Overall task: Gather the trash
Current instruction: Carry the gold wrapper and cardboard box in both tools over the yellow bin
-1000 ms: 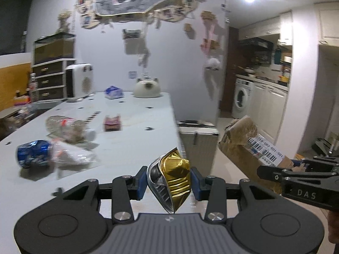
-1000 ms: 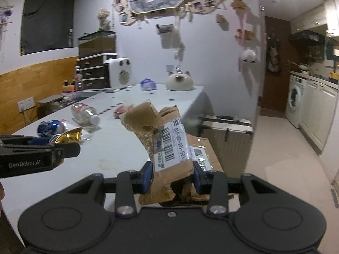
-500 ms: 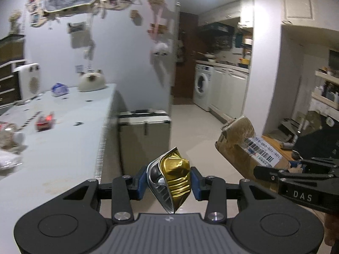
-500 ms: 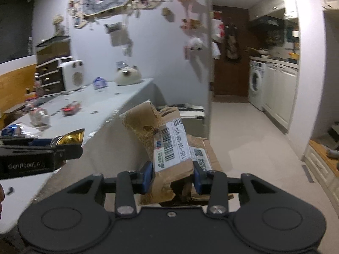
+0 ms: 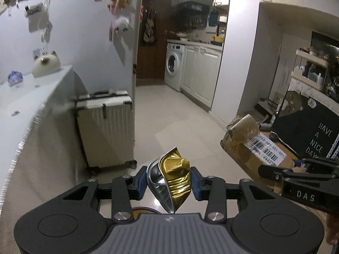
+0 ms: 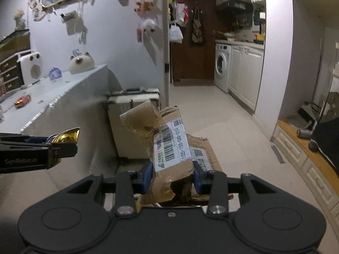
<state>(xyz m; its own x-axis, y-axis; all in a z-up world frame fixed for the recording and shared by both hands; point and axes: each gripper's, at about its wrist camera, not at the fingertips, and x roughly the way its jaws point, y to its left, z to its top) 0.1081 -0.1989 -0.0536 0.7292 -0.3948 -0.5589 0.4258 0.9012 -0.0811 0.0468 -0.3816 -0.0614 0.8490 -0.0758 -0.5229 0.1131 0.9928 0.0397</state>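
The left tongs (image 5: 169,181) are clamped on a crushed gold-and-silver foil wrapper (image 5: 172,177), held in the air above the tiled floor, just off the end of the bench (image 5: 25,97). It looks featherlight, crinkly and slick, so a pinch across its bunched middle, as now, seems the safest hold. The right tongs (image 6: 172,176) grip a torn, flattened cardboard parcel (image 6: 169,146) at its lower edge, also over the floor; it looks light, stiff in the flat but limp at the ripped flaps. Its shipping label reads "105-105-080-010" beside barcodes. The right tool's side says "DAS"; a dark board (image 5: 317,135) reads "HAVE A NICE DAY".
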